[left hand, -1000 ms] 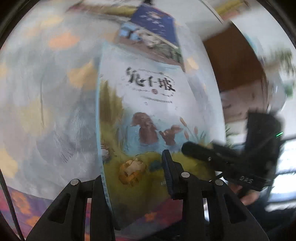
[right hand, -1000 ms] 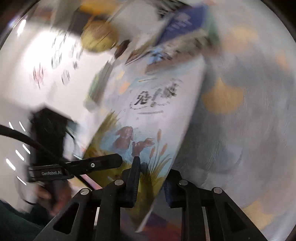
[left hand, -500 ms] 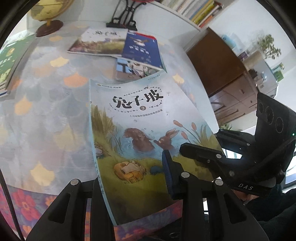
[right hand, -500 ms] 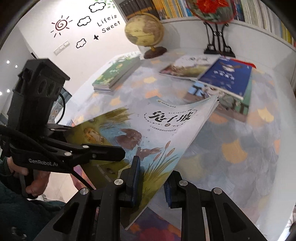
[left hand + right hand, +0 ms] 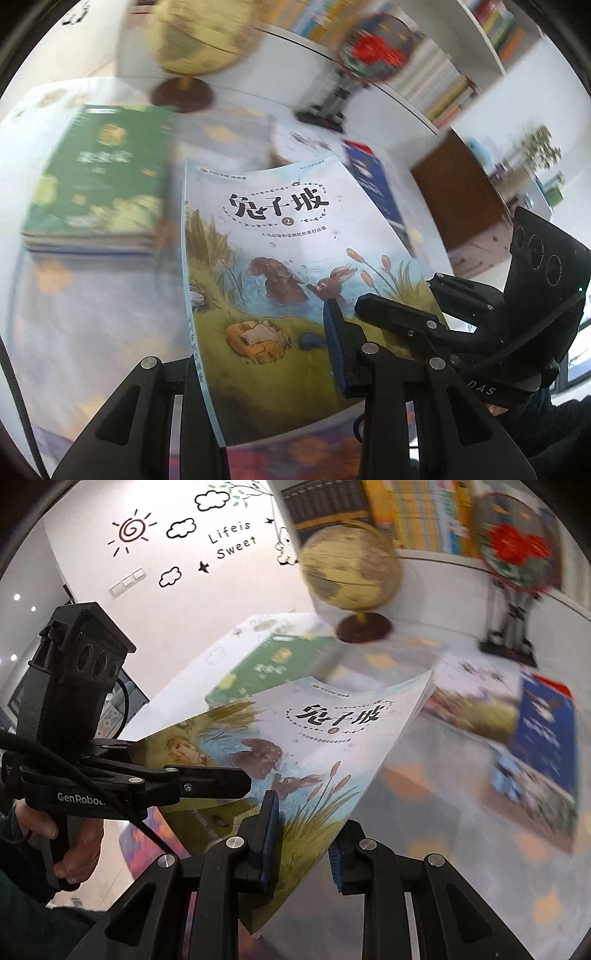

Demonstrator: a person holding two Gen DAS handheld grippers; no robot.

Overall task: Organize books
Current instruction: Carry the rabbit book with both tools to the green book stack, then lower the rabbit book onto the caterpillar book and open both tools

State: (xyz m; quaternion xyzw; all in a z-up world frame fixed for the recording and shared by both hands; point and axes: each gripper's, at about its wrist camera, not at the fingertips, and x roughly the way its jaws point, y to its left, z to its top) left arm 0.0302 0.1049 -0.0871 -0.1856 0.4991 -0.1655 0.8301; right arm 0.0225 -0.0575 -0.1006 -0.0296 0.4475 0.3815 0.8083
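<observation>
Since the earlier frame the rabbit book has swung toward the green stack, now at ten o'clock in the left view, the left gripper clamped on its bottom edge. In the right view the right gripper pinches the book's lower corner, with the globe at twelve o'clock and the blue book at three.

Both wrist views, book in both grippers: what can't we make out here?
- Green stack: left view, title lost to motion blur.
- Blue book: right view, cover smeared by blur; left view, mostly behind the rabbit book.
- Rabbit book's underside: hidden in both views.
- Left gripper: its left finger's pad is behind the book's spine.
- Right gripper: the pad under the book is hidden.
</observation>
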